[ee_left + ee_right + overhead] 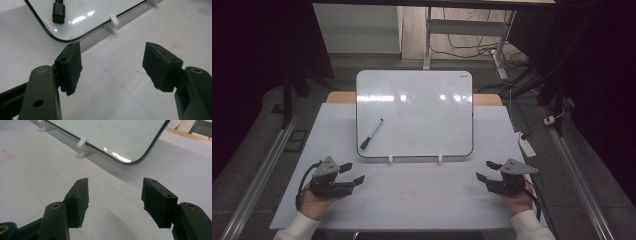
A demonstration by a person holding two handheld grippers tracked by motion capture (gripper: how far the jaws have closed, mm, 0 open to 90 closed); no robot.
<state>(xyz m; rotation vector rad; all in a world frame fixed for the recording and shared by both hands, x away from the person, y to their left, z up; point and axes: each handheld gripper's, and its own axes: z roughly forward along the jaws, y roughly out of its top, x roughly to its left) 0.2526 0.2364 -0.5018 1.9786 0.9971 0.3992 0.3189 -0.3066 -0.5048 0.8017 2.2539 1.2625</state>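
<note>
A white dry-erase board [422,115] stands propped on two small white feet [390,160] at the middle of the table. A black marker [371,134] lies on the board's lower left part; its cap [58,11] shows in the left gripper view on the board [82,15]. My left gripper [355,171] rests low over the white mat near the front left, open, with nothing between its jaws [112,67]. My right gripper [483,169] sits at the front right, also open and empty [115,195], pointing toward the board's lower right corner [112,135].
The white mat [412,200] covers the table, with faint red marks [176,46] on it. A white power strip [526,145] lies off the table's right edge. Metal rails [267,165] run along the floor on both sides, and a desk frame [462,30] stands behind.
</note>
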